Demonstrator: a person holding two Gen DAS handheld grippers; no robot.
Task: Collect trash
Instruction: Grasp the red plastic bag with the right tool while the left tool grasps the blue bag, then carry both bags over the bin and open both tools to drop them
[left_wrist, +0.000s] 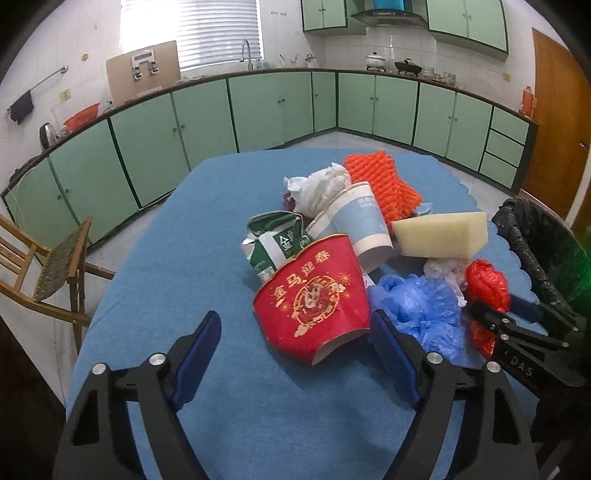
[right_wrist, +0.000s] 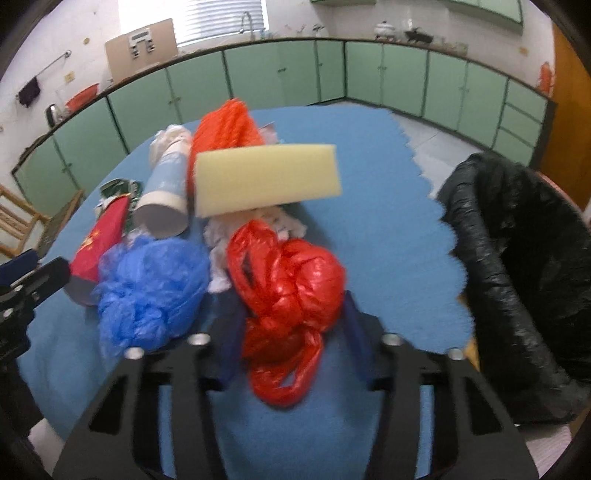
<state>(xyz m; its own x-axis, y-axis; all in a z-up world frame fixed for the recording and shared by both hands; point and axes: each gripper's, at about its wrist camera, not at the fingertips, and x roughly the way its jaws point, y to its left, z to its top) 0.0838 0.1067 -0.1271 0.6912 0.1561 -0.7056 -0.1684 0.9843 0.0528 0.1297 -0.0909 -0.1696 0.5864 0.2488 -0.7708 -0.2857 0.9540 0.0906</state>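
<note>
The right tool pinches the red plastic bag near the bench's right edge beside the black-lined bin, the left tool is spread wide and empty, and most trash, including the red paper cup, blue bag and foam block, looks uncollected.

Green cabinets line the far walls under a worktop carrying a faucet, a white pot, a kettle and a red basin, with a wooden chair at left and a wooden door at right.
</note>
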